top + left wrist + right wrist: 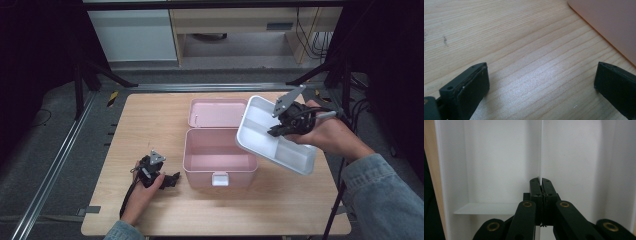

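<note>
One thin divider wall of the white tray (260, 137) is pinched by the right tool (280, 131); this stiff, light plastic could tilt near the tabletop's (150, 125) right edge. The left tool (167, 180) is spread.

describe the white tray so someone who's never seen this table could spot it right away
On the wooden table stands an open pink box, its lid laid back. Just right of the box, above the table, the right gripper holds the white tray tilted, its jaws pinched on an inner divider wall. It is the scene's sole white thing, shallow, rectangular and split into compartments.
</note>
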A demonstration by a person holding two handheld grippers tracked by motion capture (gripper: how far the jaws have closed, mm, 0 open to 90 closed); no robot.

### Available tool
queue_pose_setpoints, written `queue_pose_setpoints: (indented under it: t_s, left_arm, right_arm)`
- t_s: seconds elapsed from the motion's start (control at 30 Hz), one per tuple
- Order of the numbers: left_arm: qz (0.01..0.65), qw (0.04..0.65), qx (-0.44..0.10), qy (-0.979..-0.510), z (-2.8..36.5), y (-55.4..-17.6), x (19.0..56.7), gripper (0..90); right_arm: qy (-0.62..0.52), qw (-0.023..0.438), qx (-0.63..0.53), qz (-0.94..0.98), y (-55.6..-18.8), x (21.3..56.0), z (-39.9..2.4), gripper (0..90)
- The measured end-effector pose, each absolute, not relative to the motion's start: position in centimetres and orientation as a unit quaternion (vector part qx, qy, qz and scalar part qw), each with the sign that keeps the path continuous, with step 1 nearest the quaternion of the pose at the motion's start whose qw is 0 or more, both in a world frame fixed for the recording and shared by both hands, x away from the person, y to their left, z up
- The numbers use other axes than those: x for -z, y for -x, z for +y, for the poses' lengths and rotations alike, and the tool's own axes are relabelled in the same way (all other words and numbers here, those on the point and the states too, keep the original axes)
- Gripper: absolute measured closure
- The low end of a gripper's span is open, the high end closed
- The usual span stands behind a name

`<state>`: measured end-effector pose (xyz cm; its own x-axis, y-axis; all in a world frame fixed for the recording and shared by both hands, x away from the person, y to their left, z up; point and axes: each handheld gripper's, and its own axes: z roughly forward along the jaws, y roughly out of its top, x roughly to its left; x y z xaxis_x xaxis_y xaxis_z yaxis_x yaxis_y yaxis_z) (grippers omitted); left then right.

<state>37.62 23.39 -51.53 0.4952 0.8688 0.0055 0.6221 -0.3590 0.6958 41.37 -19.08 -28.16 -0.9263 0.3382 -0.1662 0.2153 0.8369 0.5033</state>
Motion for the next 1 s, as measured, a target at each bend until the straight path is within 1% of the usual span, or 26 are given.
queue_pose_setpoints:
  t_s: [0.33, 0.5, 0.77, 1.0]
  left_arm:
    - [0.464, 0.323, -0.191, -0.802, 23.4, -37.6, 51.5, 0.0]
    - [0.464, 0.322, -0.191, -0.803, 23.4, -37.6, 51.5, 0.0]
    - [0.463, 0.324, -0.190, -0.803, 23.4, -37.6, 51.5, 0.0]
    - [0.463, 0.323, -0.190, -0.803, 23.3, -37.7, 51.5, 0.0]
  right_arm:
    - [-0.178, 0.120, -0.235, 0.948, -39.7, 30.9, -23.2, 89.8]
    - [-0.192, 0.109, -0.234, 0.947, -38.7, 32.9, -24.7, 89.8]
    - [-0.210, 0.089, -0.224, 0.948, -37.3, 36.5, -26.3, 89.8]
    - [-0.213, 0.081, -0.217, 0.949, -36.0, 38.3, -27.0, 89.8]
